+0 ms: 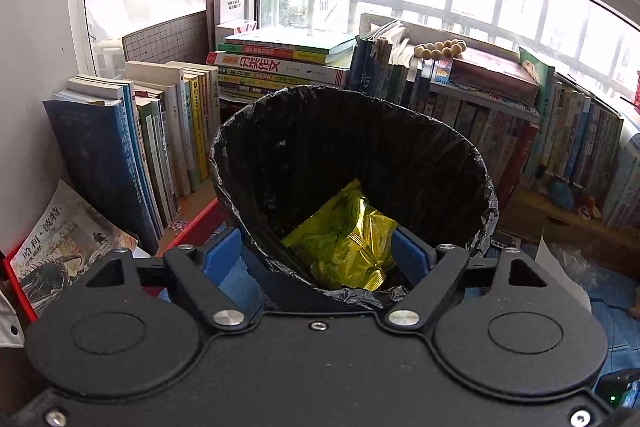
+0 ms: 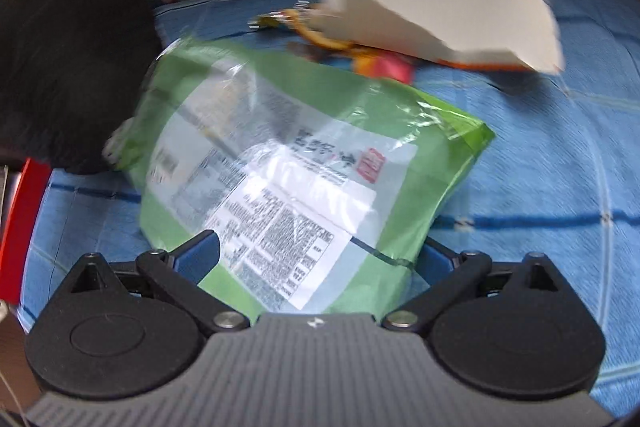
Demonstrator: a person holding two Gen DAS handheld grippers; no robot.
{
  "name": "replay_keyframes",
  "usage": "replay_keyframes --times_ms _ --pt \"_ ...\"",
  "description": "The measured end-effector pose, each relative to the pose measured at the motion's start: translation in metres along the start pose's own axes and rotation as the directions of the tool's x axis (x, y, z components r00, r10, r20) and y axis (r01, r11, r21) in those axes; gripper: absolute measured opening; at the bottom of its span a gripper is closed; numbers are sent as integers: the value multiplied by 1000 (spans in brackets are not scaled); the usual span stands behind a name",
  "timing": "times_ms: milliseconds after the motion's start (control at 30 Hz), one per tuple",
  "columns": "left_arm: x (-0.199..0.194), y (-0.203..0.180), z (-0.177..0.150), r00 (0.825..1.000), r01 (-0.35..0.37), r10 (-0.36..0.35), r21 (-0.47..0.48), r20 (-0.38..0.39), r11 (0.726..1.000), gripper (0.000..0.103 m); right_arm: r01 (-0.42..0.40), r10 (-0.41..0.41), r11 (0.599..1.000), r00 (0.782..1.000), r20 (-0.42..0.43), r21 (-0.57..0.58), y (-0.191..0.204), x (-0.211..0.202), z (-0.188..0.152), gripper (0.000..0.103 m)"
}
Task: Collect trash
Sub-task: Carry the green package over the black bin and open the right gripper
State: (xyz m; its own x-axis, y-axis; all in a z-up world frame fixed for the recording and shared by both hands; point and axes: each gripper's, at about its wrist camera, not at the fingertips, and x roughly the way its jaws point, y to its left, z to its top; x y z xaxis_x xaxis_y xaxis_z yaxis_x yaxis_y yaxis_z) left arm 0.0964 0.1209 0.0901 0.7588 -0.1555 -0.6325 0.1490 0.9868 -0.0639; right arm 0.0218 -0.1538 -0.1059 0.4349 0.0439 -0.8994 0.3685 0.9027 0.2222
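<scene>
Your right gripper (image 2: pixel 316 259) straddles the green packet's (image 2: pixel 304 163) near edge, jaws spread, beside the bin (image 2: pixel 68 67). Thin, slippery film: pinch that edge. Left gripper (image 1: pixel 320 259) spread, empty.

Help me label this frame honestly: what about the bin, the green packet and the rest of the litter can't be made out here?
- Bin, left wrist view: its bottom is covered by the yellow wrapper; anything beneath is hidden.
- Green packet, right wrist view: its near end runs under the right gripper, so the grip is unclear.
- Small wrappers: blurred, partly under the white card.
- Left gripper: its fingertips are hidden by the bin rim.
</scene>
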Motion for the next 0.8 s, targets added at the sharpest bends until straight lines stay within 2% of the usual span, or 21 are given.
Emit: replay_keyframes --times_ms 167,233,400,533,733,800 --pt "4 5 -2 1000 16 -16 4 -8 1000 81 -6 8 991 1000 18 -135 42 6 -3 103" --pt "5 7 -2 1000 23 -23 6 -9 1000 81 -17 21 989 999 27 -145 55 10 0 103" --pt "10 14 0 999 38 -38 0 -8 999 81 -97 97 995 994 41 -12 65 16 24 103" --pt "15 23 1 999 44 -44 -20 -14 999 81 -137 132 984 990 54 110 65 26 47 103" --pt "20 30 2 999 48 -49 -37 -18 998 81 -46 47 987 999 -3 155 71 53 67 103" --pt "22 31 1 998 51 -52 -39 -21 998 81 -5 9 988 1000 -26 153 72 62 68 98"
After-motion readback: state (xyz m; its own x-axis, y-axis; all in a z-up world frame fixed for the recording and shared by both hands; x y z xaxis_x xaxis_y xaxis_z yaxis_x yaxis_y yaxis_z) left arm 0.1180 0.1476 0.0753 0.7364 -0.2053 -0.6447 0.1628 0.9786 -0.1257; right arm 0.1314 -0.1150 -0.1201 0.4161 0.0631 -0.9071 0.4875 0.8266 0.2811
